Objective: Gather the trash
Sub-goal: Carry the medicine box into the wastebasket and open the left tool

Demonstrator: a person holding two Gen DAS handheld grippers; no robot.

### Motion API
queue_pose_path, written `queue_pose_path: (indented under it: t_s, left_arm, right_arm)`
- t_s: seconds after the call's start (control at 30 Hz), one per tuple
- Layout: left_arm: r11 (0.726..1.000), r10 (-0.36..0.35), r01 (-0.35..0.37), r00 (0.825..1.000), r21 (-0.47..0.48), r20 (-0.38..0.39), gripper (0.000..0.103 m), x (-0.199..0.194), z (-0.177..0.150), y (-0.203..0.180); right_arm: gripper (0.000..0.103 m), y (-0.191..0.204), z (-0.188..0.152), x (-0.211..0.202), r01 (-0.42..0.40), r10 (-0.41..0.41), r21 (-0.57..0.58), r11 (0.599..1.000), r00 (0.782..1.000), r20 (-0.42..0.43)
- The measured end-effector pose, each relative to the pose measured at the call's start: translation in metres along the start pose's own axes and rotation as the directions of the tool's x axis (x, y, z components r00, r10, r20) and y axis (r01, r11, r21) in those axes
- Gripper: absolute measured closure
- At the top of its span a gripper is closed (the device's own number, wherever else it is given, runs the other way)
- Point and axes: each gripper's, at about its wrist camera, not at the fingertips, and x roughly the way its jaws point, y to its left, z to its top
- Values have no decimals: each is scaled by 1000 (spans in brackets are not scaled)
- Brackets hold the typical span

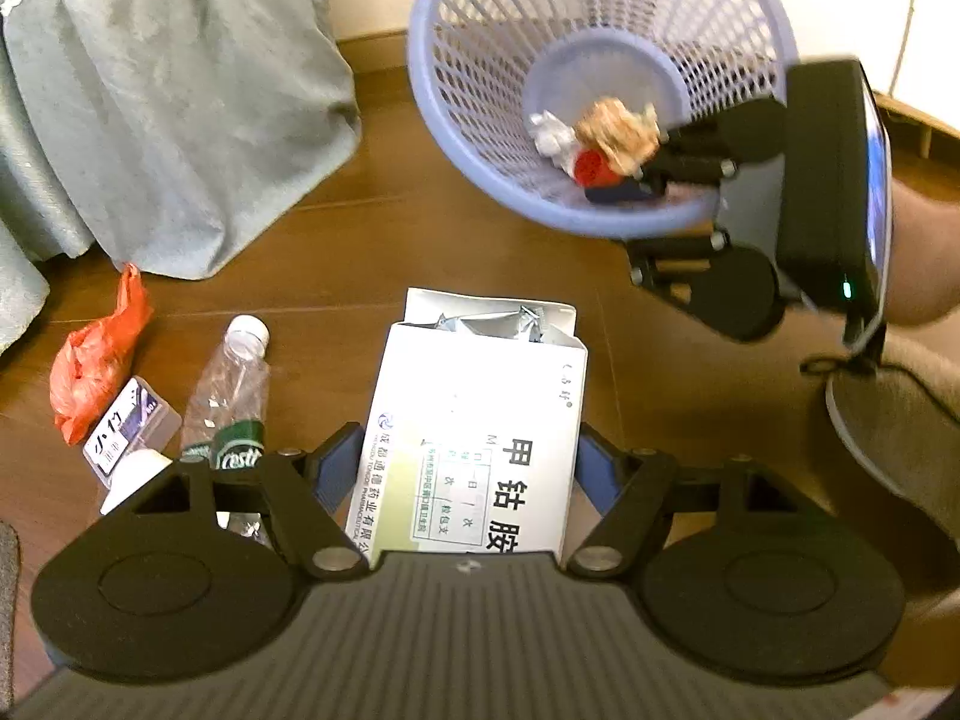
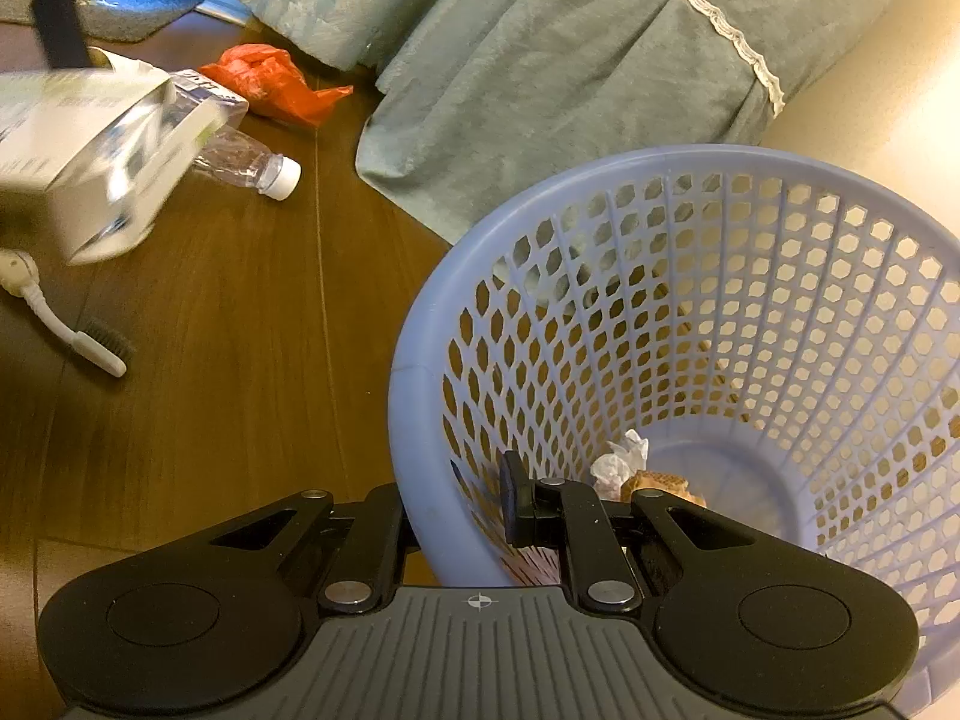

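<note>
Left wrist view: left tongs (image 1: 465,468) grip medicine box (image 1: 474,438) printed "甲钴胺"; right tongs (image 2: 474,507) clamp basket (image 2: 420,372) rim.

Lavender lattice basket (image 2: 690,312), white box (image 1: 480,432), orange-red bag (image 1: 96,360).

It's a home bedroom. A lace-trimmed teal bedspread (image 2: 540,78) drapes to the wooden floor (image 2: 240,330). A lavender wastebasket (image 2: 690,192) stands just beside it.

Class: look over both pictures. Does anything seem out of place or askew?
Yes. The basket is tipped, its rim clamped by the right gripper. The medicine box in the left gripper hangs open. A bottle and red bag litter the floor.
</note>
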Motion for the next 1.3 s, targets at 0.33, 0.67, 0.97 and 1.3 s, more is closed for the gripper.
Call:
queue_pose_path:
  t_s: [0.33, 0.67, 0.97, 1.3]
  left_arm:
    - [999, 4, -2, 999, -40, 46, 33, -6, 24, 3]
    - [993, 23, -9, 993, -121, 119, 33, -14, 56, 7]
    - [978, 53, -7, 975, -206, 217, 33, -24, 101, 7]
    - [969, -26, 104, 944, -224, 329, 32, -18, 154, -16]
  right_arm:
    - [93, 1, 0, 0, 0, 0, 0, 1000, 1000, 0]
    - [93, 1, 0, -1, 1, -1, 0, 1000, 1000, 0]
    - [93, 0, 1, -1, 1, -1, 4, 1000, 1000, 0]
    - [93, -1, 3, -1, -2, 2, 13, 1000, 1000, 4]
